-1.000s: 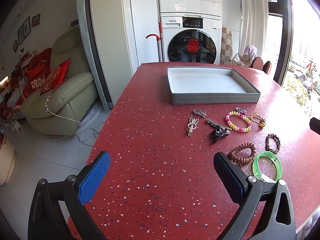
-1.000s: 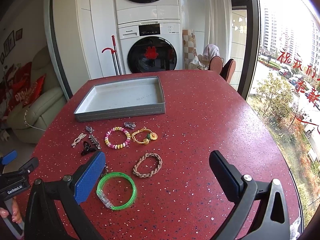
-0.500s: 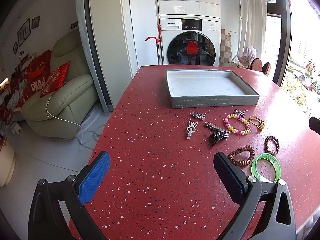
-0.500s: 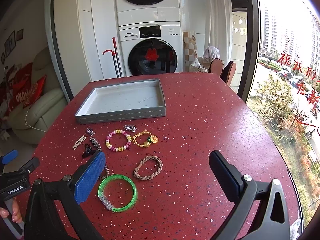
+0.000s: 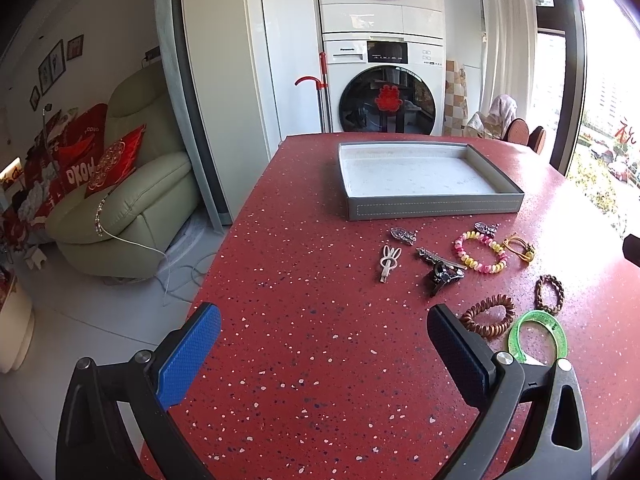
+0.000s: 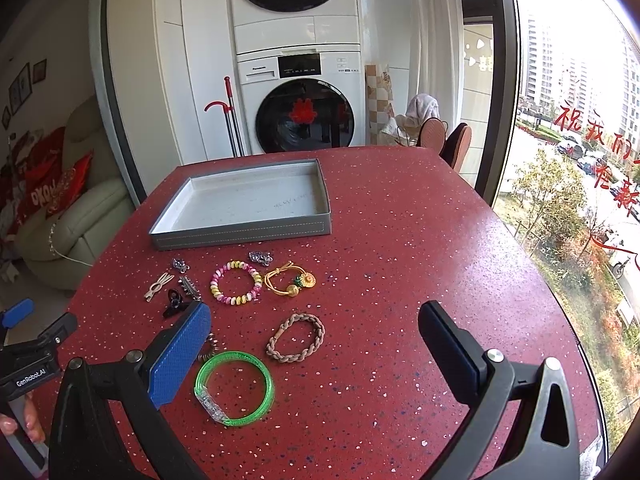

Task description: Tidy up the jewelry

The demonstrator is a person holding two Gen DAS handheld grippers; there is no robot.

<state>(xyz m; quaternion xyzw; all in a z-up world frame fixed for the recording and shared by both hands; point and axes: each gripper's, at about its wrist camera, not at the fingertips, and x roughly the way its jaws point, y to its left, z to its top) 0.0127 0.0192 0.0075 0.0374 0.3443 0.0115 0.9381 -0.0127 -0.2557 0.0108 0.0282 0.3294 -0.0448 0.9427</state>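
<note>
Jewelry lies loose before the gray tray (image 6: 240, 236).
My left gripper (image 5: 324, 356) and right gripper (image 6: 316, 344) hover spread wide, grasping nothing.

My left wrist camera looks forward over the red table (image 5: 304, 320) from its near left edge, the grey tray (image 5: 436, 208) at one o'clock. My right camera sits further right, the tray (image 6: 240, 234) at eleven o'clock. Both share the tray and washing machine (image 5: 384, 88).
</note>
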